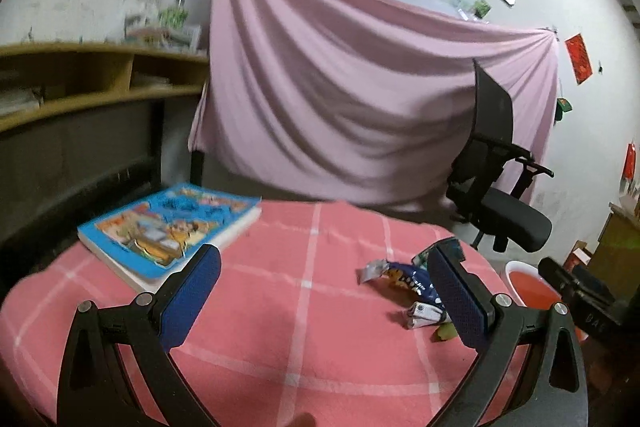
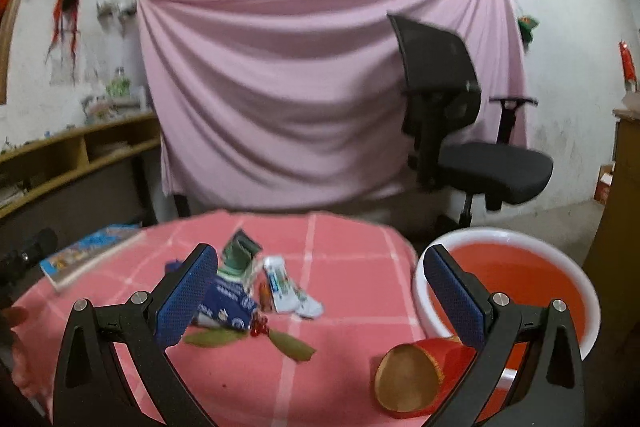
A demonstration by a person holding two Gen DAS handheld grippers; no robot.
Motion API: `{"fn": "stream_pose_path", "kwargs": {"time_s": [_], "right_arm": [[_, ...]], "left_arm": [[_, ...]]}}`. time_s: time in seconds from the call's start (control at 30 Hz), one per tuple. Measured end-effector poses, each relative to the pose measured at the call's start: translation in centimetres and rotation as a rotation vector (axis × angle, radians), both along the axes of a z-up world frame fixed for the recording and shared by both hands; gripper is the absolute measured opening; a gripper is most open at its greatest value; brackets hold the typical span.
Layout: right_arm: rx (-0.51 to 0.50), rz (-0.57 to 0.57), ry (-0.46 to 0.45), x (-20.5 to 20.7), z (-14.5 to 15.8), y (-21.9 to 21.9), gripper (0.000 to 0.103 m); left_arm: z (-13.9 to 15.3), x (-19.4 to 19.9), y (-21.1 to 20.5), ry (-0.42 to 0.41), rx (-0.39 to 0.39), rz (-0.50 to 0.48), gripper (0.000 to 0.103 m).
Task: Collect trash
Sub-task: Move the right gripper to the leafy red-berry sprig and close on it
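Note:
Trash lies on a pink checked tablecloth (image 2: 344,283): a blue snack wrapper (image 2: 226,305), a green packet (image 2: 239,253), a white wrapper (image 2: 286,287), green leaves (image 2: 290,345) and a red paper cup (image 2: 416,375) on its side at the table's right edge. In the left wrist view the blue wrapper (image 1: 404,277) lies just left of the right finger. My left gripper (image 1: 326,289) is open and empty above the cloth. My right gripper (image 2: 322,289) is open and empty, hovering above the wrappers. A white basin (image 2: 516,239) with a red inside stands right of the table.
A blue picture book (image 1: 168,225) lies at the table's far left; it also shows in the right wrist view (image 2: 88,255). A black office chair (image 2: 460,131) stands behind the table before a pink draped sheet (image 2: 280,87). A wooden shelf (image 1: 80,83) runs along the left wall.

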State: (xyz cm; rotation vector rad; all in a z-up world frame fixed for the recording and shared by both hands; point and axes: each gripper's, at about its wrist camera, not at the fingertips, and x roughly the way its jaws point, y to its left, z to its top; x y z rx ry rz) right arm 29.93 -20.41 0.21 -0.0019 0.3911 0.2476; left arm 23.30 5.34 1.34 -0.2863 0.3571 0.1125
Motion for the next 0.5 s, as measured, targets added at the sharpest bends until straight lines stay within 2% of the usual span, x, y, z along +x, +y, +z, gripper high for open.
{"fn": "stream_pose_path", "kwargs": {"time_s": [0.1, 0.2, 0.27, 0.33, 0.47, 0.5], "right_arm": [[0.006, 0.001, 0.104, 1.1, -1.0, -0.1, 0.102], [0.008, 0.018, 0.179, 1.7, -1.7, -0.2, 0.087], [-0.02, 0.027, 0.218, 1.8, -2.1, 0.1, 0.083], [-0.044, 0.035, 0.23, 1.8, -2.3, 0.5, 0.075], [-0.082, 0.056, 0.24, 1.7, -2.4, 1.0, 0.066], [-0.086, 0.061, 0.245, 1.7, -2.5, 1.1, 0.059]], "left_arm": [[-0.1, 0.9, 0.0, 0.051, -0.015, -0.037, 0.101], [-0.2, 2.0, -1.0, 0.101, 0.006, -0.1, 0.1], [-0.3, 2.5, -2.0, 0.129, 0.032, -0.136, 0.099], [-0.3, 3.1, -2.9, 0.156, 0.061, -0.17, 0.089], [-0.7, 4.0, -3.9, 0.201, 0.084, -0.234, 0.071], [-0.8, 4.2, -4.0, 0.215, 0.08, -0.251, 0.066]]}}
